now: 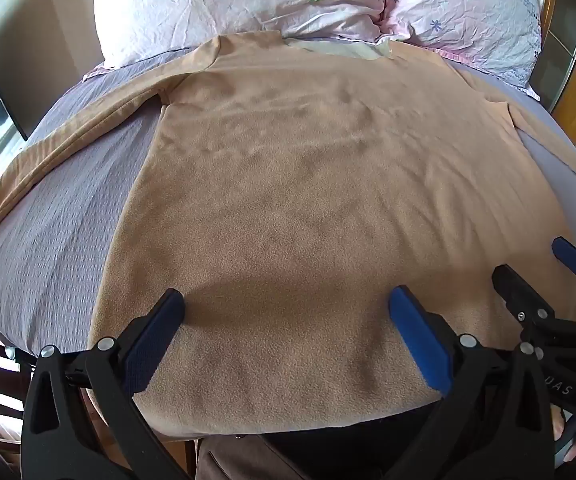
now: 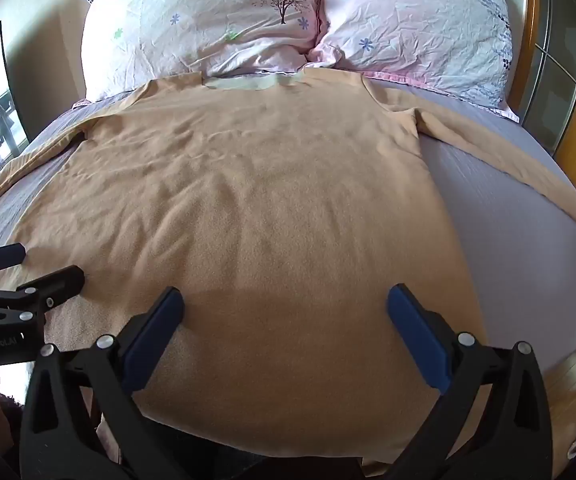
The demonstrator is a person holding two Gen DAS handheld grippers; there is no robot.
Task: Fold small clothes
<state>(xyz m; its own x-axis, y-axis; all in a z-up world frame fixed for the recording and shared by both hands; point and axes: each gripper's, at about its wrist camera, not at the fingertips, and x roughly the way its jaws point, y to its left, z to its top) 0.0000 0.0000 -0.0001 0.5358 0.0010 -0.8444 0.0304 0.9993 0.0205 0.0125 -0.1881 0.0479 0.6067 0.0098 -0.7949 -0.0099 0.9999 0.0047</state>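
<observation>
Closest to the viewer, two black hand-held grippers with blue padded fingers hover side by side over the near hem of a garment. The left gripper [image 1: 286, 300] has its jaws spread wide, nothing between them but the cloth lying below; its blue fingers [image 1: 417, 340] point forward over the hem. The right gripper [image 2: 286, 300] is likewise spread wide apart above the same hem, holding nothing, and it also shows at the right edge of the left camera's view, just beside the left one. Beneath both lies the tan, fleecy long-sleeved top [image 1: 307, 184], spread flat and face down or face up, which cannot be told, with its hem at the near edge of the bed and its neckline far away. Its body is mostly smooth with light ripples across the upper part. The top's left sleeve [image 1: 60, 148] stretches out and down toward the left side of the bed; the right sleeve [image 2: 527, 164] runs out toward the right side. The garment rests on a grey-lilac textured bedspread [image 1: 56, 232]. At the far end, a pale cream collar lining [image 2: 244, 82] shows at the neckline, touching two crumpled white and pink flower-printed pillows [image 2: 216, 20], one bearing a dark tree design. A wooden headboard frame [image 2: 535, 40] stands at the far right.
</observation>
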